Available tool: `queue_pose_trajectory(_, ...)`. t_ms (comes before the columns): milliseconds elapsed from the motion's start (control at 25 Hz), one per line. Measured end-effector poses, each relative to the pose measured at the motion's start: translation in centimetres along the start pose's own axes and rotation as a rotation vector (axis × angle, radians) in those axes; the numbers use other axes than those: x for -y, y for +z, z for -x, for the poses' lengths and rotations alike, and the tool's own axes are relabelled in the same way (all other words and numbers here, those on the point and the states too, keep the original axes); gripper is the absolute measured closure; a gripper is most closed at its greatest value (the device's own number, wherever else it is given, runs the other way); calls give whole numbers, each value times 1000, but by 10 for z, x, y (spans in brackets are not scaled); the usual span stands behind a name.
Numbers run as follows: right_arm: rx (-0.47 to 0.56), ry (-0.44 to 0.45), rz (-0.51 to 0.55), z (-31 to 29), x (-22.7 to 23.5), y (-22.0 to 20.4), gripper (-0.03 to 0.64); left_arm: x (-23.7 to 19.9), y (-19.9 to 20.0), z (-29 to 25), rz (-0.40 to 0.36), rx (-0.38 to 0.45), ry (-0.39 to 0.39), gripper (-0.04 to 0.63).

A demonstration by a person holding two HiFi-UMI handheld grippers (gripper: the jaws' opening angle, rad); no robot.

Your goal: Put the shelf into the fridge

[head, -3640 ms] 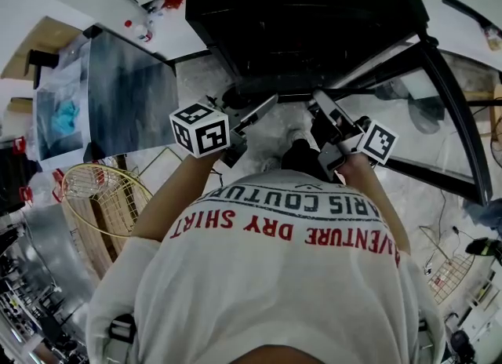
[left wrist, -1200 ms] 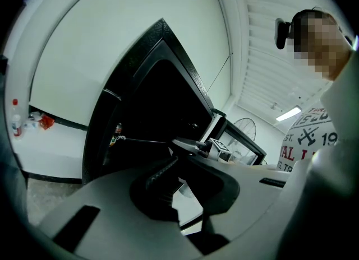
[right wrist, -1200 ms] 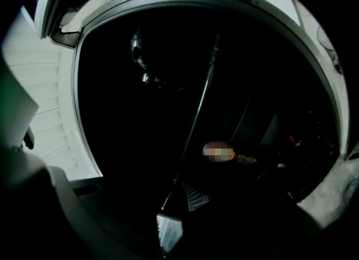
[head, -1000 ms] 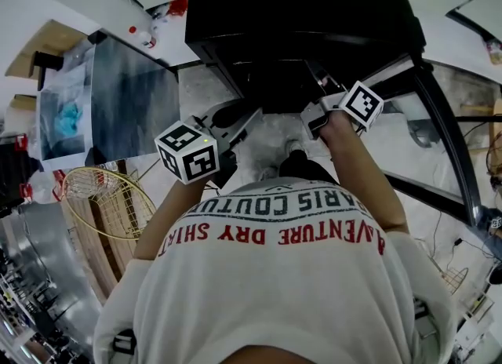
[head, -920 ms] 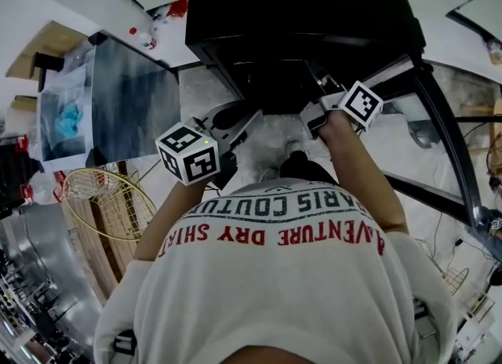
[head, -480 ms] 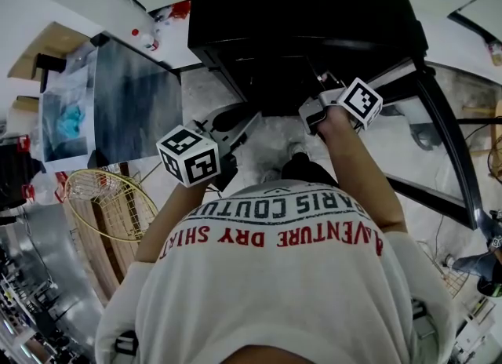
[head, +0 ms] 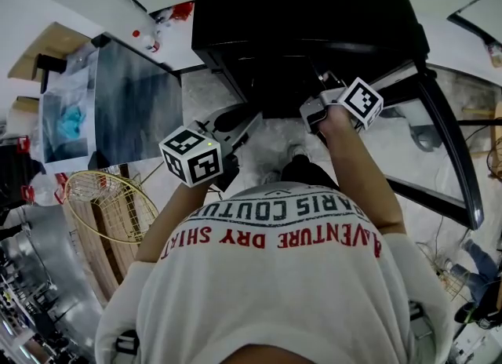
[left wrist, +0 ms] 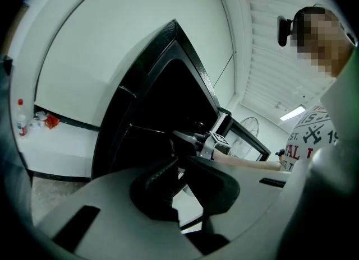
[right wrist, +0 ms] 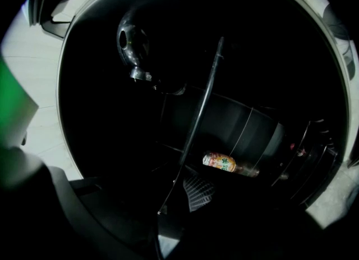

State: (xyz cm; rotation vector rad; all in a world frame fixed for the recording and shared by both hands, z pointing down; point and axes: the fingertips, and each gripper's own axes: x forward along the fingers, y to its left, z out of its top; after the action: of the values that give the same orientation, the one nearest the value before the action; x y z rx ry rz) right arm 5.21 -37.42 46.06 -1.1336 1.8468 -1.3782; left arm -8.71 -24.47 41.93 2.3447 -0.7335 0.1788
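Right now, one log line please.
left gripper: shut, empty, outside fridge | right gripper: reaching into fridge at shelf edge, grip unclear | bottle lying inside

Fridge ahead of you, door swung open to your right; bottle lies inside; wire basket low at your left.

The left gripper had a smooth, matt grey plastic body and black ribbed pads that looked rubbery. Ahead of it the fridge was glossy black, and its door was clear glass in a dark frame. Under the gripper the floor looked like mottled stone. To its left lay a wire rack of thin yellowish metal. Behind it the shirt was white cloth with printed letters.
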Motion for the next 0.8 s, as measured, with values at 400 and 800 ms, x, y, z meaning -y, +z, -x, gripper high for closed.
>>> queue_pose_trajectory(400, -33, -9, 95, 10, -6, -6, 541, 2, -4, 0, -16, -6, -13, 535)
queue_pose_trajectory(800, -258, -20, 530, 67, -30, -42, 551, 27, -7, 5, -67, -1, -71, 535)
